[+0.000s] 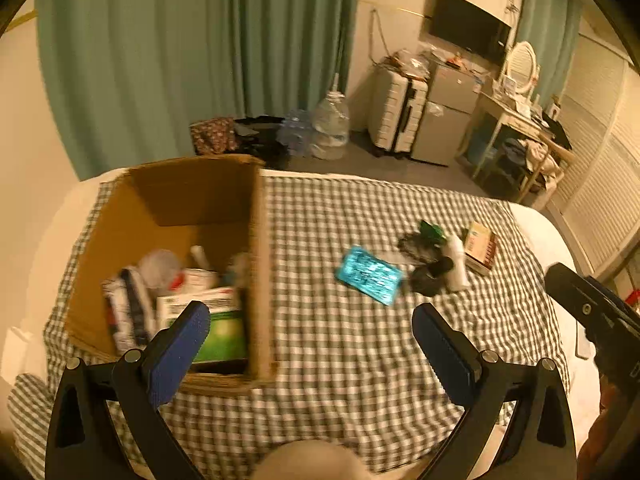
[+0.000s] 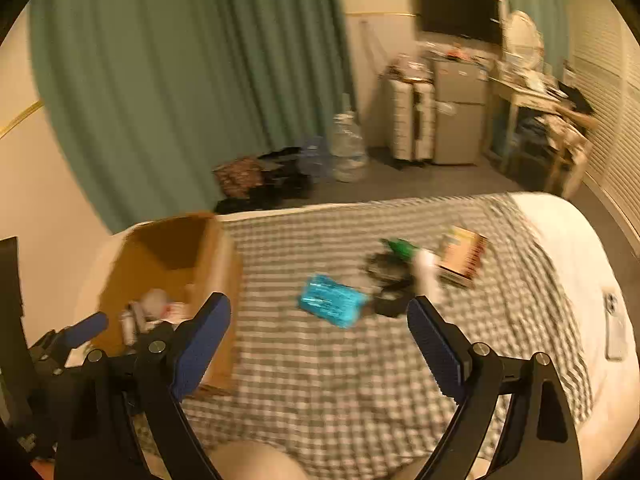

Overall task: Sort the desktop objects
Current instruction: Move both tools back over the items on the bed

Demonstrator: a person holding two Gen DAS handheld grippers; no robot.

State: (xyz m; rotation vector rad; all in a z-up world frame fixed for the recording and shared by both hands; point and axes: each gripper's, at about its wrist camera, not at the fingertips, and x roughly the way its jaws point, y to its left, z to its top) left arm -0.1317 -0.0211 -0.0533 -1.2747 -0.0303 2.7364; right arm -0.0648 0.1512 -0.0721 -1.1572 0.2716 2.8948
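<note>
An open cardboard box (image 1: 256, 264) stands on the checked cloth at the left and holds several packets and a green-and-white carton (image 1: 216, 320). It also shows in the right wrist view (image 2: 218, 264). A shiny blue packet (image 1: 369, 274) (image 2: 332, 305) lies mid-cloth. Beyond it lie a black bundle (image 1: 424, 258), a green item (image 1: 432, 230), a white bottle (image 1: 456, 260) and a small book (image 1: 482, 246) (image 2: 464, 258). My left gripper (image 1: 312, 316) is open and empty beside the box. My right gripper (image 2: 319, 308) is open and empty, just short of the blue packet.
The cloth covers a white bed (image 2: 560, 232). A phone (image 2: 614, 330) lies on the bed's right side. On the floor behind are water jugs (image 1: 330, 124), a suitcase (image 1: 396, 112), a small fridge (image 1: 446, 116) and a cluttered desk (image 1: 520, 128). Green curtains (image 1: 180, 60) hang behind.
</note>
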